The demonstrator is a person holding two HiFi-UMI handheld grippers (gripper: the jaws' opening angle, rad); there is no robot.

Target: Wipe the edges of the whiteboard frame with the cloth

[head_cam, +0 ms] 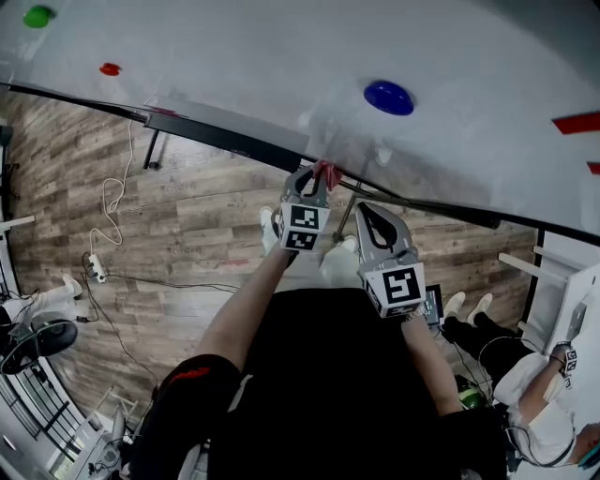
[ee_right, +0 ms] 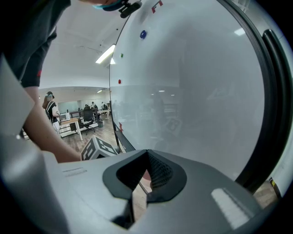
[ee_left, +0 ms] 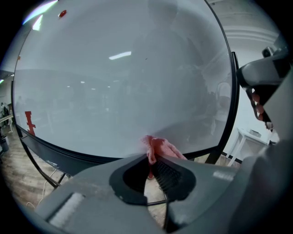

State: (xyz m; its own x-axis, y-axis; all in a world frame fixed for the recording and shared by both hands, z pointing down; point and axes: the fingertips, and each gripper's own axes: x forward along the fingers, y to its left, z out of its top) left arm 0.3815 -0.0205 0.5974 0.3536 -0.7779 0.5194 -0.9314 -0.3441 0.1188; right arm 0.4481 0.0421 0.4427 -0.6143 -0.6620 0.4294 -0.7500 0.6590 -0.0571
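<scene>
Pink-red cloth [head_cam: 328, 172] is pinched between the jaws of the left hand-held gripper [head_cam: 319, 174], and its crumpled end sticks out past the jaw tips and touches the lower edge of the whiteboard [head_cam: 281, 66], right where the white surface meets the dark frame [head_cam: 234, 141]. In the left gripper view the cloth [ee_left: 160, 147] bunches just above the left hand-held gripper [ee_left: 151, 157]. It lies against the whiteboard [ee_left: 123, 82], with the black frame [ee_left: 46, 148] curving away to the lower left and a second frame edge running up the right side. The right hand-held gripper [head_cam: 360, 210] is just beside the left one and a little nearer the person, close to the frame but apart from the cloth. In the right gripper view its jaws are pressed together with nothing between them, and the right hand-held gripper [ee_right: 147, 157] points along the whiteboard [ee_right: 192, 91], with the frame [ee_right: 274, 105] a thick dark band at the right. On the board in the head view sit a blue magnet [head_cam: 388, 97], a green magnet [head_cam: 38, 16] and a small red magnet [head_cam: 110, 68], all well apart from the cloth. Red marks [head_cam: 577, 122] show at the board's right edge. Below the frame lies a wood-plank floor [head_cam: 187, 216], with a white power strip [head_cam: 97, 267] and its cable to the left. Another person [head_cam: 534, 394] sits at the lower right.
</scene>
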